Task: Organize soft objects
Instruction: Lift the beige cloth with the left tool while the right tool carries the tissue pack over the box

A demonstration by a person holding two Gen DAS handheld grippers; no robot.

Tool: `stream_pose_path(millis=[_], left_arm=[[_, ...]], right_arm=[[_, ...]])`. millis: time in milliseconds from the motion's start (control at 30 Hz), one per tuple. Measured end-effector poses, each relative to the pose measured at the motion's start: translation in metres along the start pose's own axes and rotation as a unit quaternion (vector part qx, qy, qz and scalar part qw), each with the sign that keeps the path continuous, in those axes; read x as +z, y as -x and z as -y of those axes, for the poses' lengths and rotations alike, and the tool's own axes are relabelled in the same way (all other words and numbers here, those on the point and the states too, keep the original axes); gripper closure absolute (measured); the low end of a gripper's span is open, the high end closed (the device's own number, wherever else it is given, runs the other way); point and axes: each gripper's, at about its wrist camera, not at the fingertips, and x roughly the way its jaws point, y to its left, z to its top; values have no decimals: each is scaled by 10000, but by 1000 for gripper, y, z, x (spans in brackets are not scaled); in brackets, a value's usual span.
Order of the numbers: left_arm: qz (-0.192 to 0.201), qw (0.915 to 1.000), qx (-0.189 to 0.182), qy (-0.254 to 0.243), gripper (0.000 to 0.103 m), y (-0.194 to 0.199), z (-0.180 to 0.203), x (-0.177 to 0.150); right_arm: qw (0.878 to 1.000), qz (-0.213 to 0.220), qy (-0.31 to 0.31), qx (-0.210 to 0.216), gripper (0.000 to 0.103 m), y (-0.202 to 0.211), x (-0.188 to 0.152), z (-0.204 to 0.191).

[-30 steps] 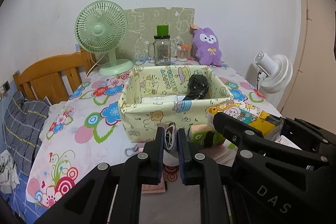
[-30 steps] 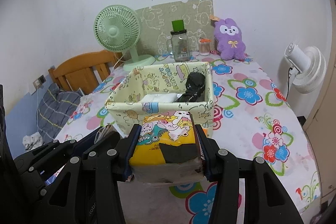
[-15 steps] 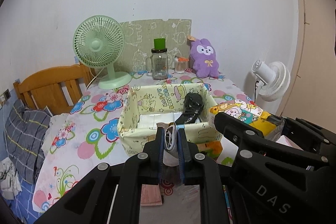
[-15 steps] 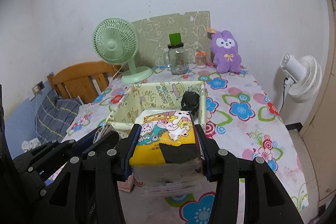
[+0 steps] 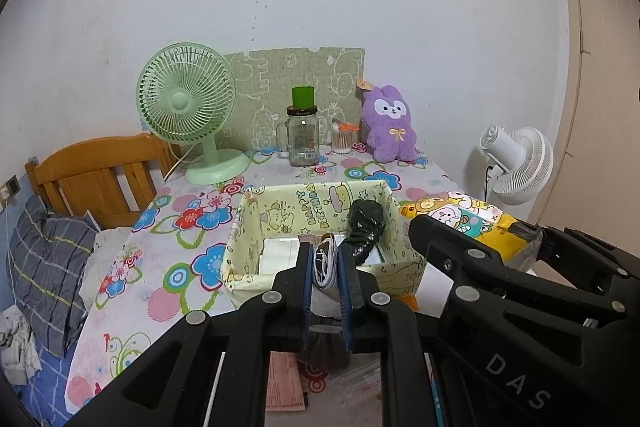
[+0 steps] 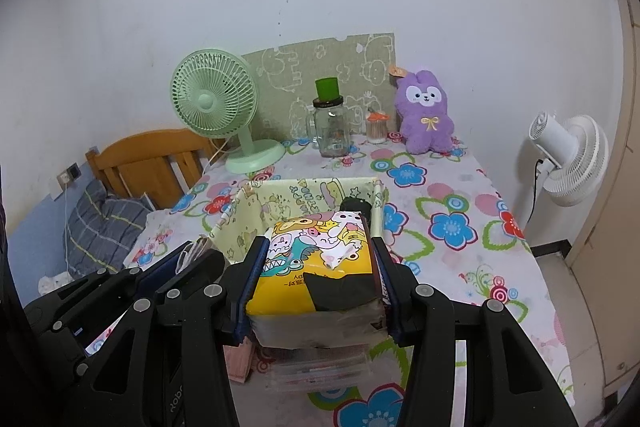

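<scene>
Fabric bin (image 6: pixel 240 227) directly ahead, open-topped

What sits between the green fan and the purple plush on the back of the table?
A glass jar with a green cup on its lid, then a small clear container with an orange top. Both stand between the green fan and the purple plush, clearest in the right wrist view.

Yellow cartoon tissue pack (image 6: pixel 316 259) is held up in front of the pale yellow fabric bin (image 6: pixel 248 223); a black bundle (image 5: pixel 364 227) sits inside it.
</scene>
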Motion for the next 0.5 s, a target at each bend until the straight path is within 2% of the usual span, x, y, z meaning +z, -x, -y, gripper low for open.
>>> stream_pose_path(millis=[500], left_arm=[[47,10000,62,25,94,-26,-3,22]], right_arm=[[9999,57,5,-93,50,-25,22,4]])
